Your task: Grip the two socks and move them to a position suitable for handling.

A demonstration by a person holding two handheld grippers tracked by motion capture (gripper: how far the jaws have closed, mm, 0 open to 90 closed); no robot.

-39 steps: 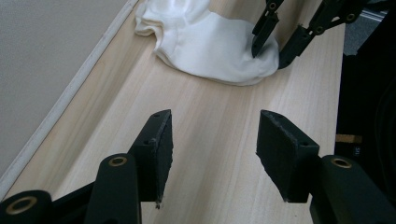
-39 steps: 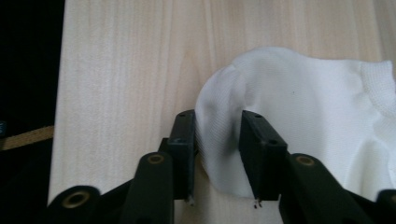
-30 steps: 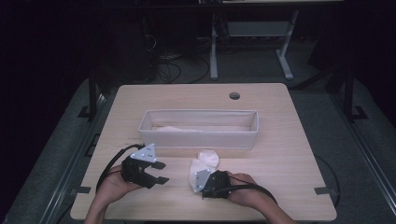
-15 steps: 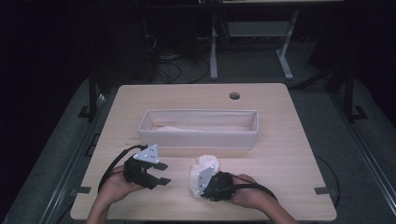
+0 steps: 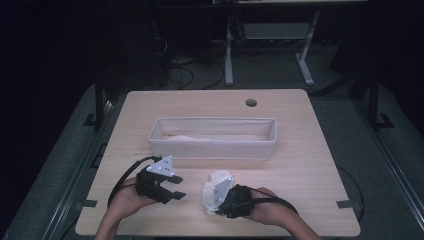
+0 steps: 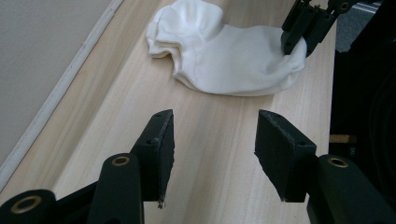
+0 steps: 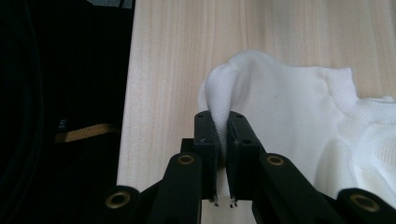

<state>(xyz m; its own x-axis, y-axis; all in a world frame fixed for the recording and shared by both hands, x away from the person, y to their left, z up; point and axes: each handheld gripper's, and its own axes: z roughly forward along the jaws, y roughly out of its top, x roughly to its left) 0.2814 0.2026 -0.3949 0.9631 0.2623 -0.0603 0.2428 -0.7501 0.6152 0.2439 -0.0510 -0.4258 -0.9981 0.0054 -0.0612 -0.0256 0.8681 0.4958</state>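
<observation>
Table (image 5: 310, 150), light wood, round hole (image 5: 251, 102) near far edge. Long white fabric bin (image 5: 215, 145) sits across table's middle, lengthwise left-right, w/ pale cloth (image 5: 200, 136) lying inside on its bottom. Dark floor around, desk legs and cables behind.

White sock (image 5: 214, 187) lies on near part of table, in front of bin and well apart from it, right of centre. In left gripper view, sock (image 6: 224, 51) is spread flat on wood w/ cuff end bunched toward bin side, toe end lifted a bit where other gripper has it.

Right gripper (image 5: 220, 204), in person's right hand (image 5: 272, 212), sits at sock's near end. Right gripper view: jaws nearly together, pinching a raised fold of sock (image 7: 289, 121) between pads; fabric loops up over jaw tips. Rest of sock trails off to the right on table.

Left gripper (image 5: 172, 186), in left hand (image 5: 127, 200), just left of sock, not touching it, pointing toward it. Jaws roughly half apart, nothing between them but bare wood (image 6: 212, 154).
</observation>
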